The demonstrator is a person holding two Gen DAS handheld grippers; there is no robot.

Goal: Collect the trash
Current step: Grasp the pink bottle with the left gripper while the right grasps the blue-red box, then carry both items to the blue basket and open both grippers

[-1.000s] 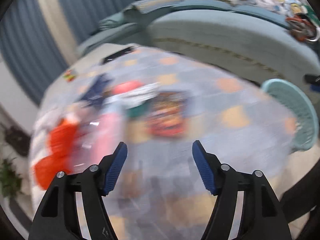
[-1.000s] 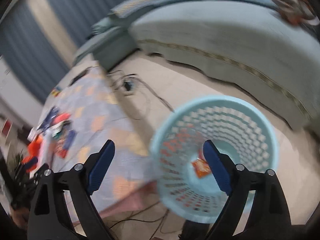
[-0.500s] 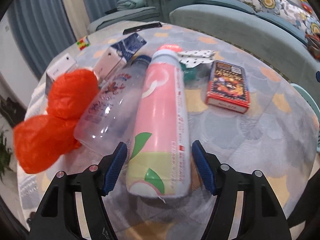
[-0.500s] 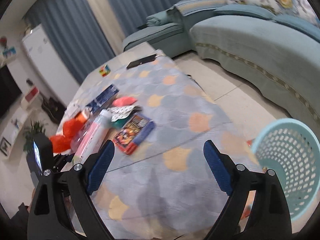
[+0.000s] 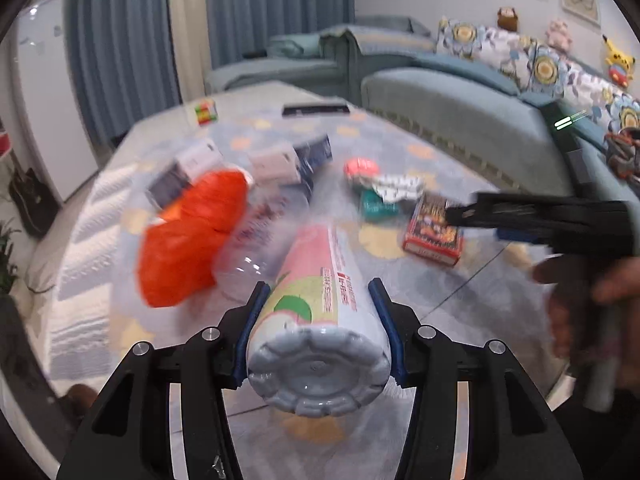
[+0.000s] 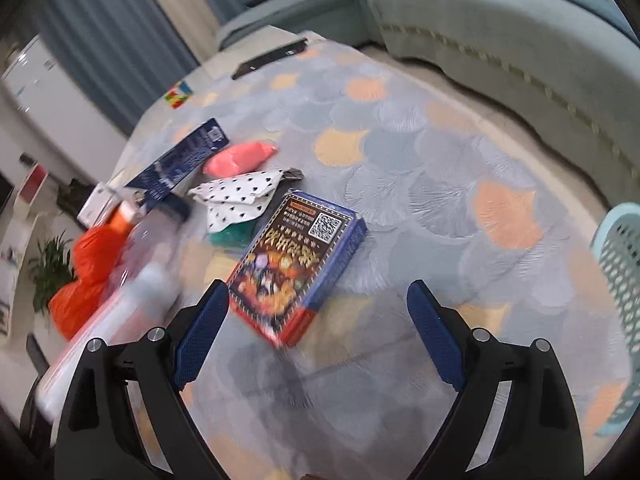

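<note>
A pink-and-white drink bottle points its grey base at the left wrist camera. My left gripper is closing on it, both blue pads against its sides near the base. The bottle also shows blurred at the left of the right wrist view. My right gripper stands open just above a red-and-blue card box on the patterned tablecloth, with nothing between its fingers. The same gripper reaches in from the right over the box, a hand behind it.
An orange plastic bag, a clear bottle, small white boxes, a dark blue packet, a pink wrapper and spotted paper lie nearby. A teal basket stands off the right table edge. A sofa runs behind.
My left gripper slid forward around the pink bottle and narrowed onto it, and the bottle's base came up. My right gripper swung from the basket across the table to the card box.
</note>
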